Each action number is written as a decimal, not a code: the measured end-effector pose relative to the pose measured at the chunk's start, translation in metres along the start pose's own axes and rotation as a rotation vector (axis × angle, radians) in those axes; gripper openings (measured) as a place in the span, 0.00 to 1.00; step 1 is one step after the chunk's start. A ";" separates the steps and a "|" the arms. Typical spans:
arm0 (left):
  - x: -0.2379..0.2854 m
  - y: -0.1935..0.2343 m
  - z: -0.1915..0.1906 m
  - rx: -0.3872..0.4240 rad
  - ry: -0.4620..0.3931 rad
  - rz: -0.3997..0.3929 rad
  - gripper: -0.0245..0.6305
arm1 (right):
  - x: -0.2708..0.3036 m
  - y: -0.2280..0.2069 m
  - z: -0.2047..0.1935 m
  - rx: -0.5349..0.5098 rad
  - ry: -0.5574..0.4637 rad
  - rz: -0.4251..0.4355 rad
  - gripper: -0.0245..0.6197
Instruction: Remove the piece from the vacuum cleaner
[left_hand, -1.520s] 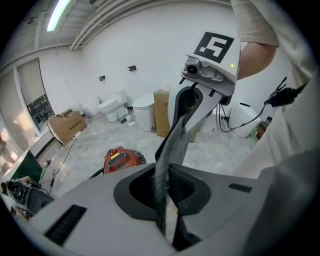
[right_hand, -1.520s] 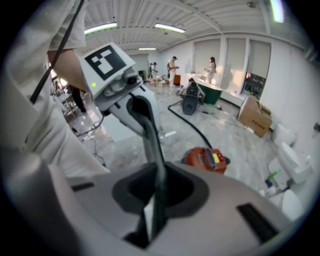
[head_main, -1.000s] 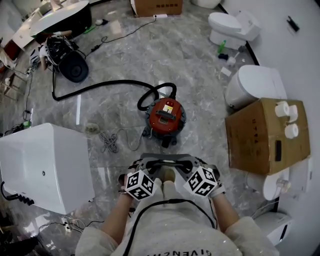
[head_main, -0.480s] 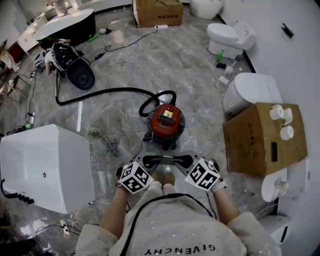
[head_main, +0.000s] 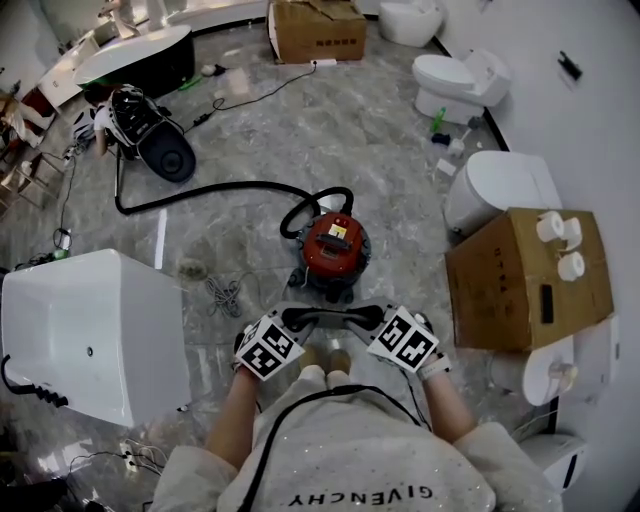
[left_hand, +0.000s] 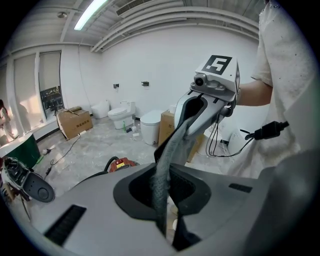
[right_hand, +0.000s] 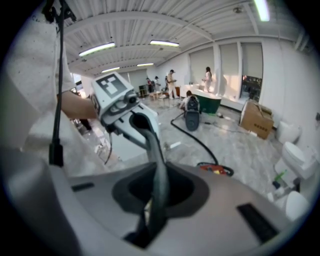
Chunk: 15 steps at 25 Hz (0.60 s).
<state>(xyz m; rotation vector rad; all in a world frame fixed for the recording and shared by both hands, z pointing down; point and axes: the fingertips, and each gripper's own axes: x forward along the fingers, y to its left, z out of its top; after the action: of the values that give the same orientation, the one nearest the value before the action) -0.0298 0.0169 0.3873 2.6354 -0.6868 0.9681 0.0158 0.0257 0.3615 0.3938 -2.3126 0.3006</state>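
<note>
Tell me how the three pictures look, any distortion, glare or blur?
Head view: wide-angle bend at the edges, even light, sharp around the vacuum. Left gripper view: fisheye with black corners, a glaring ceiling lamp, the strip crisp enough to show its texture. Right gripper view: same fisheye, softer overall, the strip smeared close to the lens.

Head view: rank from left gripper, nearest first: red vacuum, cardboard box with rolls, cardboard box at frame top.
1. Red vacuum, just ahead of the left gripper.
2. Box with rolls, off to the right.
3. Top box, farthest, straight ahead.
</note>
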 end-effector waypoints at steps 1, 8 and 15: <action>0.000 -0.001 -0.002 -0.005 0.004 -0.001 0.12 | 0.001 0.001 0.000 -0.002 0.005 0.004 0.11; -0.004 0.000 -0.005 -0.017 0.018 -0.005 0.12 | 0.003 0.005 0.001 -0.015 0.015 0.007 0.11; -0.009 0.004 0.001 -0.031 0.003 0.003 0.12 | 0.002 0.004 0.007 -0.015 0.005 0.011 0.11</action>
<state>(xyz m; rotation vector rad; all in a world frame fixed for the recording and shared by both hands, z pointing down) -0.0377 0.0168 0.3809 2.6067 -0.6992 0.9542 0.0086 0.0263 0.3579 0.3729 -2.3116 0.2890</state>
